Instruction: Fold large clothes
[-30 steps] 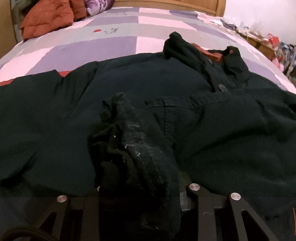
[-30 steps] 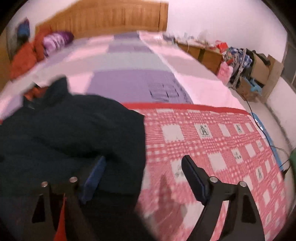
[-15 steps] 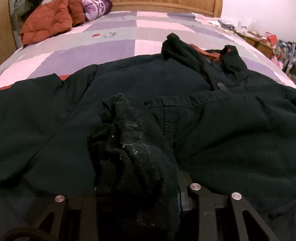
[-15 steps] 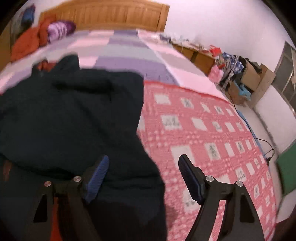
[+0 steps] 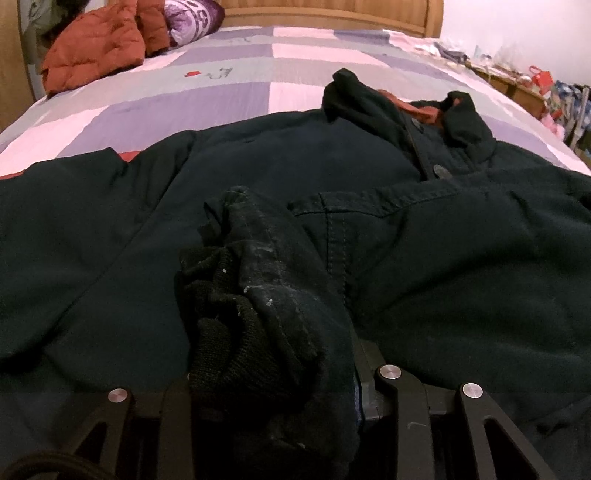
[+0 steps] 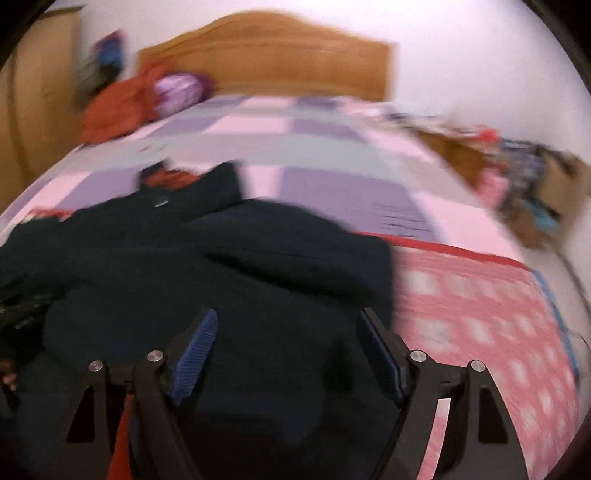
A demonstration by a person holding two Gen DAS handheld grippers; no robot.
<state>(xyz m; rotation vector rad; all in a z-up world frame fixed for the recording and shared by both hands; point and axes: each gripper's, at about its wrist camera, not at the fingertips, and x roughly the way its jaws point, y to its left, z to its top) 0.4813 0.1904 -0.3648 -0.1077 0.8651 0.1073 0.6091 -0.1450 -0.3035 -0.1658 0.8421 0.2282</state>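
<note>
Between the left tongs (image 5: 273,373), the jacket's cuff (image 5: 258,295) is clamped.

jacket (image 5: 424,258) on bed (image 5: 221,96) | cuff (image 5: 266,295) atop jacket | pillow (image 5: 192,14) behind

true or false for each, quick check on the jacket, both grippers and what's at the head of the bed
1. The left gripper is clamped on a bunched cuff of the dark jacket. True.
2. The right gripper holds a fold of cloth. False: its blue pads stand apart with nothing pinched, over the jacket.
3. The jacket's collar points toward the wooden headboard. True.
4. The jacket lies on a bare wooden floor. False: it lies on the bed, across the purple checked quilt and a red checked blanket.
5. A rust-orange garment sits near the headboard. True.
</note>
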